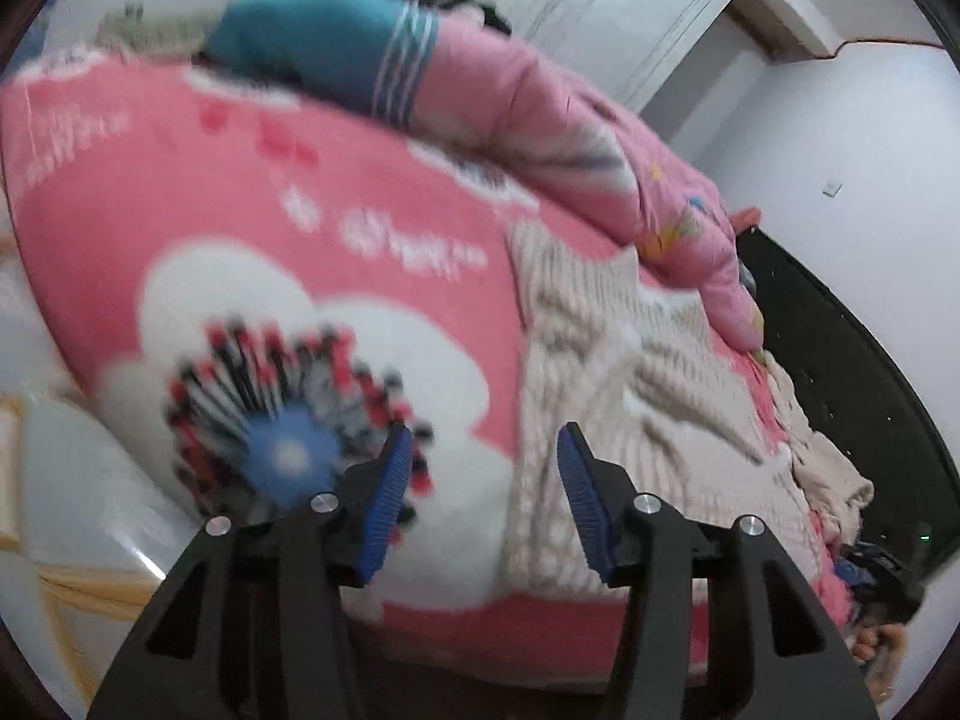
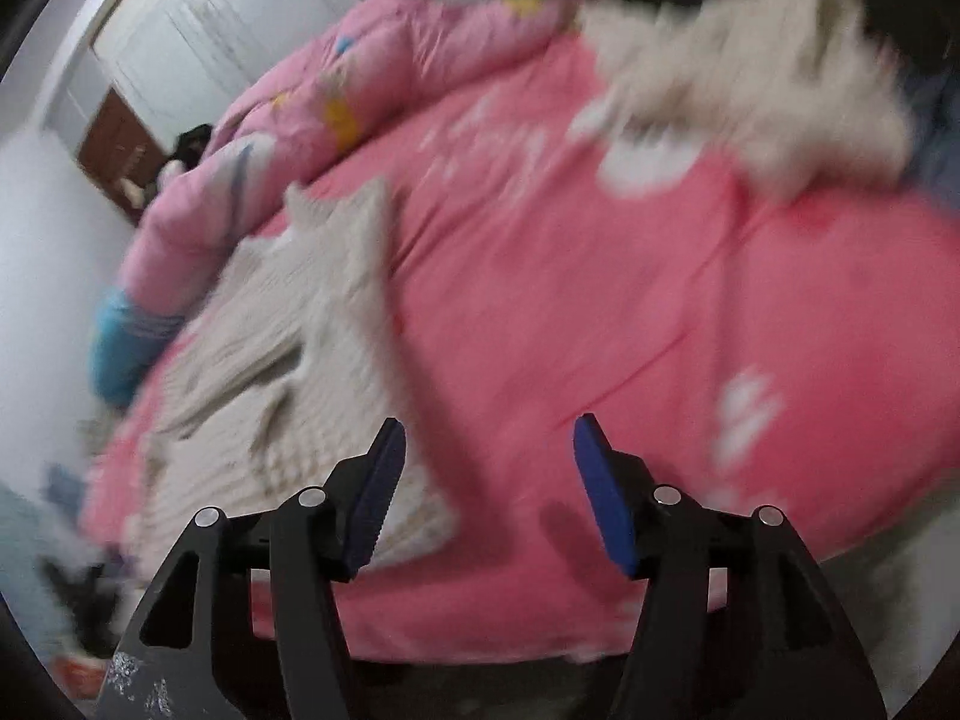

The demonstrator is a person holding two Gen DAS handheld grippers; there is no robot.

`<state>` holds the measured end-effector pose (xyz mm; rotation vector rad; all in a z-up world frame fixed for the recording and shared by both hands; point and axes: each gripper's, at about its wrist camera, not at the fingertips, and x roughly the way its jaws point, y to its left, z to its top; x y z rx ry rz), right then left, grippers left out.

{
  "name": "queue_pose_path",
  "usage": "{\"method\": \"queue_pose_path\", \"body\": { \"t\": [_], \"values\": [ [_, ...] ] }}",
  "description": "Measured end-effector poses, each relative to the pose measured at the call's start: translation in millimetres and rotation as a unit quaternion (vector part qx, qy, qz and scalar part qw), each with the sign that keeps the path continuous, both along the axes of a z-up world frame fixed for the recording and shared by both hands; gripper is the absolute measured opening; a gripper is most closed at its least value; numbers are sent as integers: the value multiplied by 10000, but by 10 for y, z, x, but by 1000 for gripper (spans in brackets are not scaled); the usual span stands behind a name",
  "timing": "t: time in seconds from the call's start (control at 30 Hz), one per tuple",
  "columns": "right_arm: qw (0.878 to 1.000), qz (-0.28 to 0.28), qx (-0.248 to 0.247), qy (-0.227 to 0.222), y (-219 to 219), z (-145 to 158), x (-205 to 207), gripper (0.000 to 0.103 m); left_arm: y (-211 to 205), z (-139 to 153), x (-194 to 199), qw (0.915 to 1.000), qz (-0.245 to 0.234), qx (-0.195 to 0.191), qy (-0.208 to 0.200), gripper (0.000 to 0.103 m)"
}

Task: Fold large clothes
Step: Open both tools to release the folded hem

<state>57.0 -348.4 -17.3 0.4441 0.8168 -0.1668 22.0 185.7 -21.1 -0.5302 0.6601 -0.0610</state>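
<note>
In the left wrist view, the left gripper [image 1: 485,468] hangs above the near edge of the bed with its blue-padded fingers [image 1: 390,495] spread wide and nothing between them. Just beyond the fingertips, on the right half of that view, lies the cream knit sweater [image 1: 624,396], spread mostly flat on the pink bedsheet [image 1: 252,180], with one part running off toward the right edge of the bed. To the left of the sweater the sheet shows a large white flower print with a blue centre [image 1: 288,456]. Farther back, a pink quilt [image 1: 558,138] lies bunched along the far side of the bed, and a blue pillow with white stripes [image 1: 324,42] rests against it. Behind those stand a white door [image 1: 624,18] and a pale wall. In the right wrist view, the right gripper [image 2: 489,471] is likewise spread wide and empty, poised over bare pink sheet near the bed's edge. The sweater [image 2: 312,348] lies to its left, close to the left finger, though blur hides whether they touch. Farther off at the upper right, a second cream knit garment [image 2: 750,90] lies in a heap on the sheet, too smeared by motion to make out its form. The quilt [image 2: 336,120] runs along the far left.
</note>
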Motion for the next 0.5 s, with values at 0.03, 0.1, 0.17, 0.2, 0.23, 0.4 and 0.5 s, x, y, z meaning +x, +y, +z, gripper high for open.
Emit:
{"method": "queue_pose_path", "body": {
  "t": [0.03, 0.1, 0.17, 0.2, 0.23, 0.4, 0.5],
  "values": [
    [9999, 27, -91, -133, 47, 80, -8, 57, -36, 75, -8, 9999, -45, 77, -124, 49],
    [9982, 453, -175, -352, 323, 189, 69, 57, -218, 263, 8, 9980, -402, 216, -439, 49],
    [9926, 1103, -333, -384, 694, 171, 220, 56, -572, 350, 106, 9918, -1089, 292, -603, 49],
    [9871, 1509, -415, -350, 935, 126, 322, 54, -788, 338, 170, 9878, -1412, 337, -560, 49],
    [9808, 1869, -481, -285, 1156, 51, 421, 53, -939, 308, 223, 9848, -1622, 385, -484, 49],
    [9651, 2323, -850, 856, 1502, -796, 862, 44, -1525, -382, 672, 9715, -1831, 1338, 687, 48],
    [9665, 2367, -554, 822, 1377, -767, 902, 41, -1349, -416, 701, 9780, -1839, 778, 596, 46]
  ]
}}
